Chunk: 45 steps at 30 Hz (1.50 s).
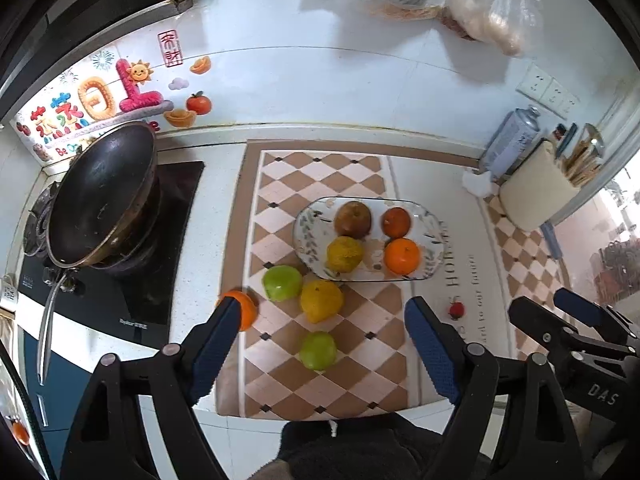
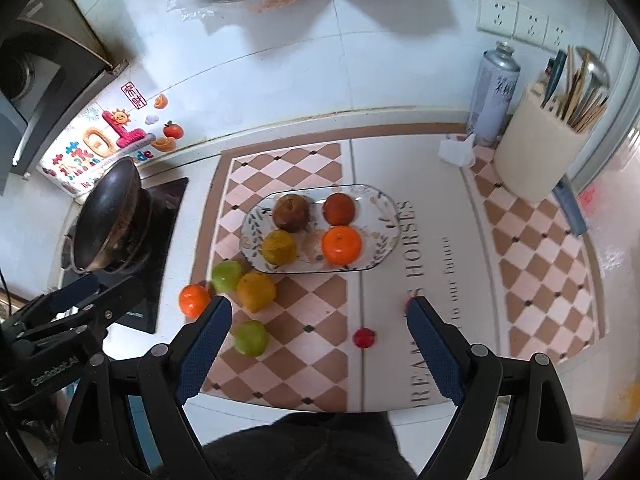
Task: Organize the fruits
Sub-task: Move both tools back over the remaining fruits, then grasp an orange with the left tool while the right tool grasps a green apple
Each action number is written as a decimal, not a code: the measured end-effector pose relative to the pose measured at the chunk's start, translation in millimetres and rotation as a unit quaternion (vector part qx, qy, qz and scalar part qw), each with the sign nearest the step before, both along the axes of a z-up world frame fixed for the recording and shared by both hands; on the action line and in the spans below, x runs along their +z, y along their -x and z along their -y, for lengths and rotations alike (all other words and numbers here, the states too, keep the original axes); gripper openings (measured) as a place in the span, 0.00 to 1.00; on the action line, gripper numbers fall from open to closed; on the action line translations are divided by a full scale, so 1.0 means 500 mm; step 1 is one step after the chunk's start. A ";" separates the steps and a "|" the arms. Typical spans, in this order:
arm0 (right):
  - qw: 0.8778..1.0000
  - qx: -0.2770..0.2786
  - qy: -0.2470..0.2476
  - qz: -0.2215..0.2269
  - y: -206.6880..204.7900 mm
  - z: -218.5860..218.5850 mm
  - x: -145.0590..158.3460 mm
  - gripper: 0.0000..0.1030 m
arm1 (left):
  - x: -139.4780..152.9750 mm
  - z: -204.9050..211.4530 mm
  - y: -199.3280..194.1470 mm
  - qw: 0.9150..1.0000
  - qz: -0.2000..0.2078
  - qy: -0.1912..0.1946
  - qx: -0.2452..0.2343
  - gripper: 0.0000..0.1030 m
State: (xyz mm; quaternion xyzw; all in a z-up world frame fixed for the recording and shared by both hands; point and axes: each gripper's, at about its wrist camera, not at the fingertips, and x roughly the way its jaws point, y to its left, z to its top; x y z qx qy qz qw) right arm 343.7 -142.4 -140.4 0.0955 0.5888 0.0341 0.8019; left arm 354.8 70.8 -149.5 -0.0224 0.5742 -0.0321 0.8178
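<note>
Left gripper (image 1: 324, 324): fingers spread wide, nothing between the pads; points steeply down at the tabletop (image 1: 208, 216).
Right gripper (image 2: 320, 320): fingers spread wide, nothing held; also points steeply down.
Plate (image 2: 384, 216): clear glass oval with a leaf pattern, on the checked mat (image 2: 320, 364), ahead of both pairs of fingers.
Fruit on plate: brown apple (image 2: 291, 213) and dark red fruit (image 2: 339, 209) at the far side; dull yellow pear (image 2: 279, 247) and orange (image 2: 342, 244) at the near side.
Loose fruit, left view: green apple (image 1: 282, 282) and yellow pear (image 1: 321, 300) touching each other just short of the plate, ahead of and between the left fingers; second green apple (image 1: 318, 350) nearer, between the fingertips but below them on the mat.
Loose orange (image 1: 245, 309): at the mat's left edge, partly hidden behind the left finger (image 1: 218, 344) of the left gripper.
Small red fruit (image 2: 364, 337): on the mat between the right gripper's fingers, closer to its right finger (image 2: 430, 344); apart from the other loose fruit.
Wok (image 1: 100, 196): on the stove, far left of the left fingers.
Utensil holder (image 2: 536, 156): far right of the right fingers, with a spray can (image 2: 494, 92) beside it.
Contact: neither gripper touches any fruit.
</note>
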 end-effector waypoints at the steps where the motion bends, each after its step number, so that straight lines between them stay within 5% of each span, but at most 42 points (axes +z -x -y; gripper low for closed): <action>1: 1.000 0.005 -0.007 -0.011 -0.006 -0.007 -0.018 0.89 | -0.006 -0.008 -0.003 1.000 0.001 -0.007 0.005 0.97; 12: 0.981 0.092 -0.063 -0.158 -0.054 -0.154 -0.303 0.89 | -0.159 -0.181 -0.017 0.987 -0.068 -0.088 0.114 0.97; 21: 0.957 0.100 -0.090 -0.256 -0.061 -0.257 -0.522 0.88 | -0.289 -0.255 -0.024 0.975 -0.141 -0.092 0.147 0.97; 27: 0.955 0.116 -0.087 -0.257 -0.055 -0.293 -0.569 0.56 | -0.357 -0.243 -0.059 0.976 -0.165 -0.101 0.102 0.97; 39: 0.964 0.139 0.012 -0.227 -0.038 -0.212 -0.544 0.56 | -0.515 -0.213 -0.117 0.964 -0.256 -0.057 0.031 0.97; 41: 0.964 0.129 0.010 -0.231 -0.040 -0.201 -0.550 0.56 | -0.523 -0.214 -0.120 0.967 -0.249 -0.042 0.030 0.87; 42: 0.964 0.127 0.008 -0.232 -0.047 -0.197 -0.552 0.56 | -0.526 -0.214 -0.119 0.968 -0.247 -0.035 0.033 0.67; 45: 0.965 0.110 -0.014 -0.239 -0.053 -0.179 -0.562 0.56 | -0.526 -0.212 -0.114 0.968 -0.245 -0.025 0.039 0.61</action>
